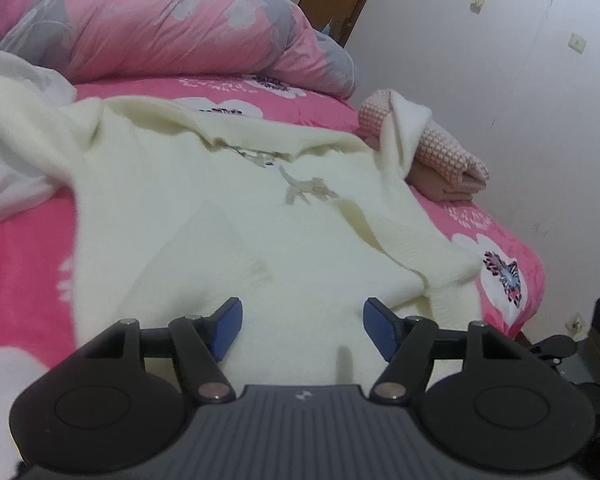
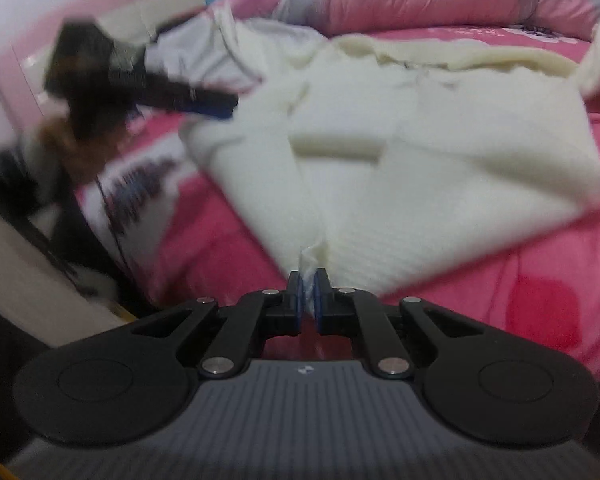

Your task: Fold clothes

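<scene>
Now right hand-held gripper (image 2: 308,280) pinching cream sweater (image 2: 440,168), left hand-held gripper (image 1: 302,328) wide, empty.

the cream sweater (image 1: 228,232) bears a faint tan embroidered figure, the bed sheet (image 1: 24,264) is hot pink with big white flowers, the quilt (image 1: 172,20) is softer pink with grey blooms, and the folded cloth (image 1: 444,148) has a small pink-and-white check.

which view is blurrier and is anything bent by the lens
Right wrist view: heavy motion smear, worst on the left tongs; the right tongs pinching the cream sweater stay fairly sharp. Left wrist view: mostly crisp, but fisheye bows the wall.
</scene>
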